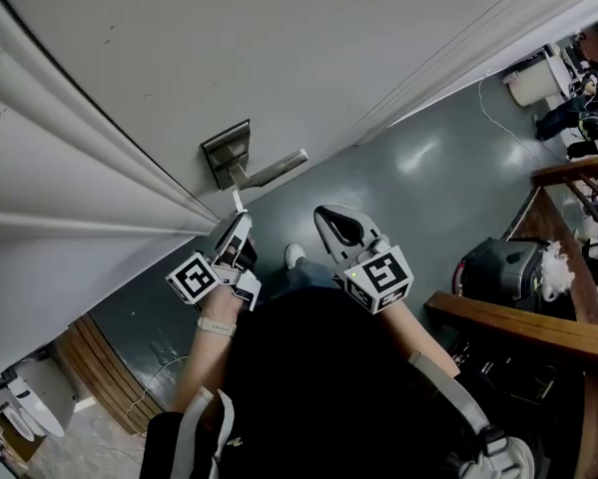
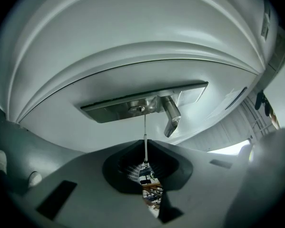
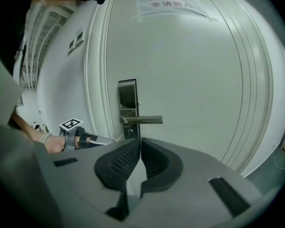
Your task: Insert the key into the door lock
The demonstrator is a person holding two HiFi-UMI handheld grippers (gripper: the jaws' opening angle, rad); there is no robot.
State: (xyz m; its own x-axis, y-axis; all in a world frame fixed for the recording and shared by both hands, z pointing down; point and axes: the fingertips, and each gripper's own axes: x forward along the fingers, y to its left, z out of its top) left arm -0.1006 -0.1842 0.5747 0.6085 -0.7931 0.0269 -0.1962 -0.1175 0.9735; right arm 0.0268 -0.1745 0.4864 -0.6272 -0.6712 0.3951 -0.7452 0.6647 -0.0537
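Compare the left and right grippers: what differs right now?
Grip: the left gripper is shut on the key; the right gripper is shut with nothing between its jaws.
Position: the left gripper sits close under the lock plate, with the key tip at the keyhole; the right gripper hangs farther back from the door, clear of the handle.
Shared: both point toward the door.

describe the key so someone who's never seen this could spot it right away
On the white door, find the metal lock plate with its lever handle. The key is the thin silvery blade that the left gripper pinches, running from the jaws up to the plate's keyhole; it is far narrower than the broad lever beside it.
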